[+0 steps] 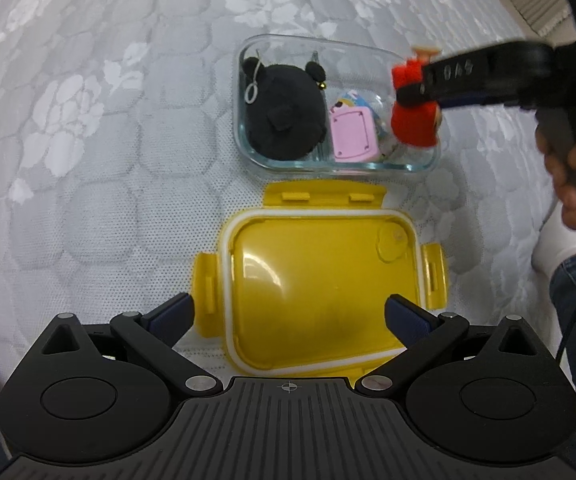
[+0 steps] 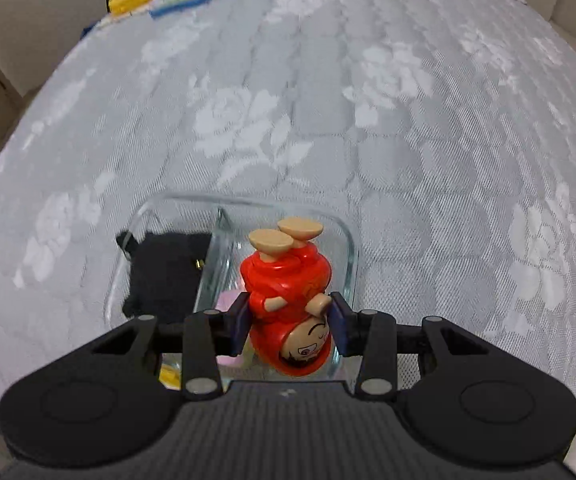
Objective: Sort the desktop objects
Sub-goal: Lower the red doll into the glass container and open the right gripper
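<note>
Grey quilted bedding with pale roses (image 1: pixel 88 128) covers the bed, and on it stands a clear glass container (image 1: pixel 328 166) with a black plush (image 1: pixel 284 112) in its left compartment and a pink case (image 1: pixel 354 136) in the right one. Just in front lies the yellow lid (image 1: pixel 320 280), inner side up, the left tool (image 1: pixel 288 316) hovering spread apart above it. Over the container's right compartment, the right tool (image 2: pixel 290 326) is clamped on an upside-down red figurine (image 2: pixel 288 280), feet pointing away from the camera.
</note>
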A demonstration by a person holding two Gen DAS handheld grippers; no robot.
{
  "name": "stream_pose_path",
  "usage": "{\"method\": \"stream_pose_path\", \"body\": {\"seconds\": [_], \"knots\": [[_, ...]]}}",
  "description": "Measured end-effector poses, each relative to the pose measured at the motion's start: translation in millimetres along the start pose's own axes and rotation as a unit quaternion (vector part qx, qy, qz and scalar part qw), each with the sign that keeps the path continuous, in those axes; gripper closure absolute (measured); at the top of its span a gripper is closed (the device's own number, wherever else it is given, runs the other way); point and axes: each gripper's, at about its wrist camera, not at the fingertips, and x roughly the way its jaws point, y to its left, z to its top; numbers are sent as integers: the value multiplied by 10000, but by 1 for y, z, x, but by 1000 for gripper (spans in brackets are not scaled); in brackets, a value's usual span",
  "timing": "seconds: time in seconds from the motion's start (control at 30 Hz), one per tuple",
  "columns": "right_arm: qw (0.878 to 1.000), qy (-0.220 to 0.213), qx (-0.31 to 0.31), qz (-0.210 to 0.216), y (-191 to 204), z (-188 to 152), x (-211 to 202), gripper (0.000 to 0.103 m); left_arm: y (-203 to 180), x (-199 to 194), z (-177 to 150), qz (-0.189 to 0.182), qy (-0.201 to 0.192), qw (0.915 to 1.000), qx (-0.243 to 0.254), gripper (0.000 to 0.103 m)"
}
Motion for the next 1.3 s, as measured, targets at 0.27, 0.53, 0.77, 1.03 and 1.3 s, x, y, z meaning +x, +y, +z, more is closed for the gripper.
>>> {"method": "stream_pose_path", "body": {"seconds": [0.27, 0.53, 0.77, 1.03, 1.3], "knots": [[9991, 244, -295, -194, 13, -6, 19, 59, 2, 2, -1, -28, 72, 10000, -43, 0], [9992, 301, -108, -243, 9, -4, 22, 59, 3, 3, 0, -44, 100, 9999, -69, 0], [9994, -130, 207, 258, 3, 3, 5, 59, 2, 4, -1, -34, 117, 9999, -69, 0], [9926, 588, 593, 886, 4, -3, 25, 59, 2, 3, 0, -28, 111, 9999, -63, 0], [9912, 846, 770, 658, 6, -13, 47, 61, -3, 2, -1, 8, 30, 9999, 120, 0]]}}
